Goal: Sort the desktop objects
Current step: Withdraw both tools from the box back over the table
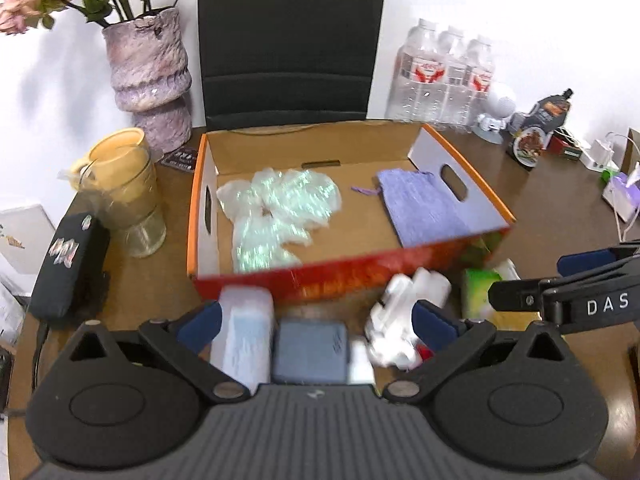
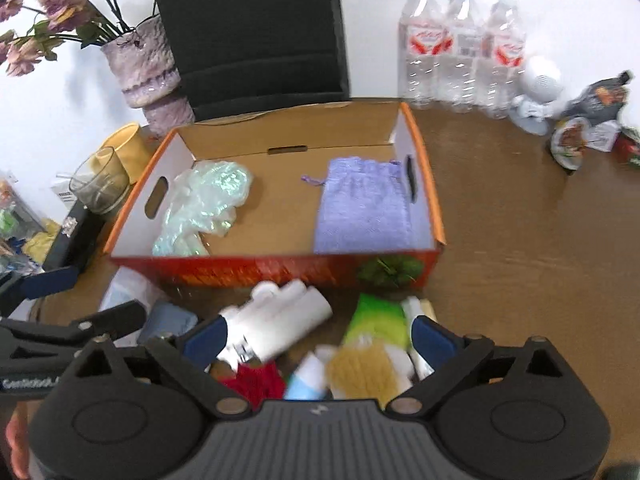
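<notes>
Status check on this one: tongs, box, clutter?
Both tongs, left and right, open, empty. Box holds purple pouch and plastic bag. Loose pile unsorted in front.

Both views are taken from above the near edge of the worktop (image 1: 552,200), tilted steeply down and facing the far wall. The left wrist view is set behind the left tongs (image 1: 316,322), whose two arms fill its lower edge; the right tongs (image 1: 524,276) are seen at its right margin. The right wrist view is set just to the right, behind the right tongs (image 2: 318,338), with the left tongs (image 2: 86,300) at its left margin. The box (image 1: 464,192) is seen close in both, along with the vase (image 1: 150,68), chair (image 1: 288,40), bottles (image 1: 444,72) and the clutter below the box.
</notes>
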`<state>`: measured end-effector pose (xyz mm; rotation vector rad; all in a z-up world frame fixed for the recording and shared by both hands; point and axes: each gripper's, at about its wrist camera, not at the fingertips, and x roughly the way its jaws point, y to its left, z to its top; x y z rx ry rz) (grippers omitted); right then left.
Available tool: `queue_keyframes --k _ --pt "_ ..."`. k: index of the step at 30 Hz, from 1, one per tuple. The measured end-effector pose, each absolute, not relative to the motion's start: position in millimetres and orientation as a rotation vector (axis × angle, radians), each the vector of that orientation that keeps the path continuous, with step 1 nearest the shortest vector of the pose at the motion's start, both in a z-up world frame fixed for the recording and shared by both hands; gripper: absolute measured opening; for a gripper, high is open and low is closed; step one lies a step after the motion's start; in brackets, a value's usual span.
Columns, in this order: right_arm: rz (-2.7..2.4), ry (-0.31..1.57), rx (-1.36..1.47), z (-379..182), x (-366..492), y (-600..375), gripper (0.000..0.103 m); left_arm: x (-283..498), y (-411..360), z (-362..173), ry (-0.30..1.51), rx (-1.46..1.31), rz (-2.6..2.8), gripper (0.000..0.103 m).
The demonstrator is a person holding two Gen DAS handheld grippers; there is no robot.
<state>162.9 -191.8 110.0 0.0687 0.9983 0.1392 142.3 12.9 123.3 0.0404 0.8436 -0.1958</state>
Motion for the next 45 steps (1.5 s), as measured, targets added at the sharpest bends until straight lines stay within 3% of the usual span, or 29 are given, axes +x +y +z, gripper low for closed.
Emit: queue_keyframes --k 8,18,29,45 --pt "0.103 0.909 0.053 101 91 -196 0.102 65 14 120 0.726 0.024 -0.159 0.103" --pt "0.023 0.773 0.047 21 20 -196 0.102 4 16 44 0.694 -0.068 -0.092 0.103" --pt "0.069 0.724 0.054 -7 -4 -190 0.102 -10 13 9 0.708 -0.034 -0.102 0.103" --pt "0.044 0.698 -0.001 -16 -5 -181 0.103 -12 4 1 0.698 0.039 -0.087 0.103"
